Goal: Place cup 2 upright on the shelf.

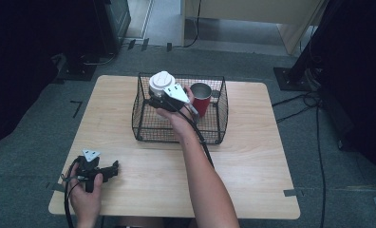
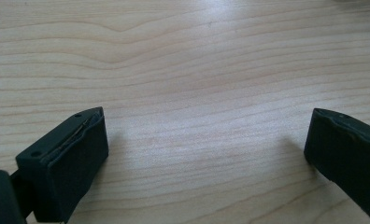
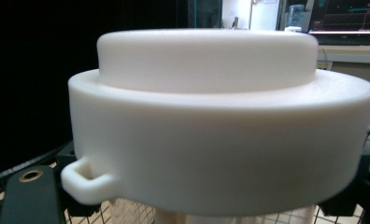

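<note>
The right gripper (image 1: 164, 97) is held over the left part of the wire basket (image 1: 145, 130), which stands on the far half of the wooden surface (image 1: 252, 156). Its jaws are nearly closed, pinching a white bottle (image 1: 162, 81) just below the lid. In the right gripper view, the white lid (image 3: 220, 135) sits upright and level, with a small loop tab (image 3: 86, 183) at its lower left; the basket mesh is visible beneath it. Whether the bottle rests on the basket floor cannot be determined.

A red cup (image 1: 201, 99) with a metal interior stands upright in the right part of the basket, just beside the right hand (image 1: 175, 114). The bottle and cup are near each other; contact cannot be confirmed.

The left gripper (image 1: 114, 167) lies near the front left corner of the surface, gripped by the left hand (image 1: 85, 192), well apart from the basket. Its jaws are spread wide with only bare wood between them, as the left gripper view shows.
</note>
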`<state>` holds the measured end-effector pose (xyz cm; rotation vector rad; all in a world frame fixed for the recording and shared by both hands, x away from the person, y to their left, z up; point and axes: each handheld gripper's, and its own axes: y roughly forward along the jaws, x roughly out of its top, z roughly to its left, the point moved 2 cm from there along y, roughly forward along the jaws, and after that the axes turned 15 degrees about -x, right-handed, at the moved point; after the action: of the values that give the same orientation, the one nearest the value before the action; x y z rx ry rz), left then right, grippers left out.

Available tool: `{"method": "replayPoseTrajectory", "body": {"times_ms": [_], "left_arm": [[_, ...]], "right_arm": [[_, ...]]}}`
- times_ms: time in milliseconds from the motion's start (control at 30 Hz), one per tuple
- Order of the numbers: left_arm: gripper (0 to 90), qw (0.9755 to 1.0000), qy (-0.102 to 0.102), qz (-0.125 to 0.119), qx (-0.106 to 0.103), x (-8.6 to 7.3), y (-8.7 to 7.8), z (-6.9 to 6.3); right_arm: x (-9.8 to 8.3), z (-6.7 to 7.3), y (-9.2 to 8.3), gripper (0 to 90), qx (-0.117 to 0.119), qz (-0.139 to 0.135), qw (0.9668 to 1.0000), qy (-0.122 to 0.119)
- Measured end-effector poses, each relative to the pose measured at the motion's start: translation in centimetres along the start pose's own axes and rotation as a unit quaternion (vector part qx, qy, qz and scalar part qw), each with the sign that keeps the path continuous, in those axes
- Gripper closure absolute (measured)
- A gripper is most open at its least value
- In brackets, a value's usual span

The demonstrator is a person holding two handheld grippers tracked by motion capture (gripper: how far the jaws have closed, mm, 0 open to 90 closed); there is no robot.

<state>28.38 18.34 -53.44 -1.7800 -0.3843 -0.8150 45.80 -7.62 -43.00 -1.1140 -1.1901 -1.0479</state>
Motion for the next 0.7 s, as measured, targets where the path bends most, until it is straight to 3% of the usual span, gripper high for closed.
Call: {"method": "replayPoseTrajectory", "body": {"times_ms": [200,333,400,467,700], "left_arm": [[0.4,1.0000,0.000,0.000,0.000,0.0,0.0,0.0],[0.4,1.0000,-0.001,0.000,0.000,0.0,0.0,0.0],[0.4,1.0000,-0.001,0.000,0.000,0.0,0.0,0.0],[0.4,1.0000,-0.001,0.000,0.000,0.0,0.0,0.0],[0.4,1.0000,-0.001,0.000,0.000,0.0,0.0,0.0]], "right_arm": [[-1.0,0.5,0.5,15.7,0.013,0.018,0.9996,-0.020],[-1.9,0.7,0.8,15.7,0.016,0.028,0.9975,-0.063],[-2.3,0.7,1.0,15.7,0.014,0.036,0.9974,-0.060],[-2.3,0.7,1.1,15.7,0.015,0.042,0.9981,-0.041],[-2.3,0.6,0.9,15.6,0.021,0.050,0.9974,-0.047]]}}
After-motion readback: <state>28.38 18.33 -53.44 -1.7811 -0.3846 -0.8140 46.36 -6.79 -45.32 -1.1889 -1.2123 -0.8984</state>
